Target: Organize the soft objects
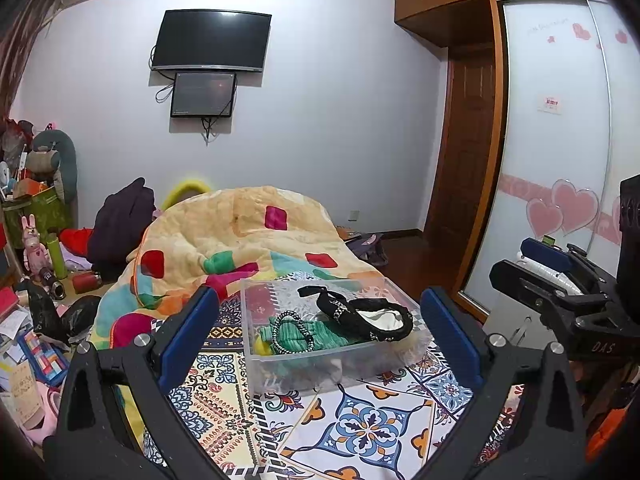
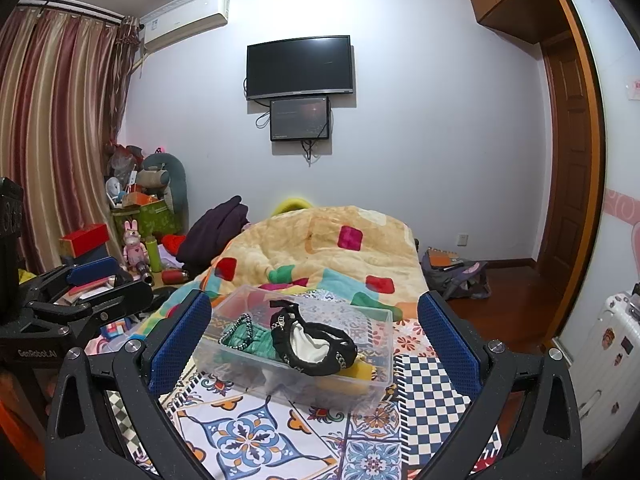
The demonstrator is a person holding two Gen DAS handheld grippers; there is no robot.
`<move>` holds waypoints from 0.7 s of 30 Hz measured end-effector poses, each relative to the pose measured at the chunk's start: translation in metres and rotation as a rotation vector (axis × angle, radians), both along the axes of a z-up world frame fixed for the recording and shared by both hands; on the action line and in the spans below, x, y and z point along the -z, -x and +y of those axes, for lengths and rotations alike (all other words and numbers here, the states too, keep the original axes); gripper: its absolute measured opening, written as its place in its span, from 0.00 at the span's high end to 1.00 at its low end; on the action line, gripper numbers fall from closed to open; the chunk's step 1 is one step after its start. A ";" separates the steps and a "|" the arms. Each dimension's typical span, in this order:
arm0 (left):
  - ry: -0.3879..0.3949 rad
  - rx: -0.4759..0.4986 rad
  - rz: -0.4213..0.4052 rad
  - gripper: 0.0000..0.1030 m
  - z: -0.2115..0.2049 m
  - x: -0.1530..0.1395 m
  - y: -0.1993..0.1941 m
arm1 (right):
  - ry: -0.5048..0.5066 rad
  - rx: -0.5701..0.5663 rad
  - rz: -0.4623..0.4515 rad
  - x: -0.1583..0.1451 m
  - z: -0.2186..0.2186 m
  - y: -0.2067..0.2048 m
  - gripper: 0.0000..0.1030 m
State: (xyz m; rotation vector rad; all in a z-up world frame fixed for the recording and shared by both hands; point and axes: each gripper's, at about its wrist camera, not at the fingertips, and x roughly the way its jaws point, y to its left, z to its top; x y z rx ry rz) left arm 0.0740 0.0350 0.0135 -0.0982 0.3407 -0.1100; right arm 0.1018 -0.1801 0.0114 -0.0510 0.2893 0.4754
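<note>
A clear plastic bin sits on the patterned bedspread. Inside lie a black item with a white lining, a green knit item with a black-and-white cord loop on it, and something yellow. My left gripper is open and empty, its blue pads either side of the bin, held back from it. My right gripper is open and empty, also facing the bin. Each gripper shows at the edge of the other's view.
A bunched yellow quilt with coloured squares lies behind the bin. Cluttered boxes, toys and bottles fill the left floor. A bag lies on the wooden floor at right, near a wardrobe and a white suitcase.
</note>
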 end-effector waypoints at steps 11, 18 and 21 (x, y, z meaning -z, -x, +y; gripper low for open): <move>0.004 0.014 -0.010 0.01 -0.002 0.001 0.002 | -0.001 0.002 -0.006 0.000 0.001 0.003 0.00; -0.007 0.013 -0.003 0.01 -0.004 0.002 0.002 | -0.005 0.004 0.000 0.001 0.001 0.003 0.00; -0.009 0.004 -0.001 0.01 -0.003 0.002 0.001 | -0.005 0.004 0.002 0.001 0.001 0.003 0.00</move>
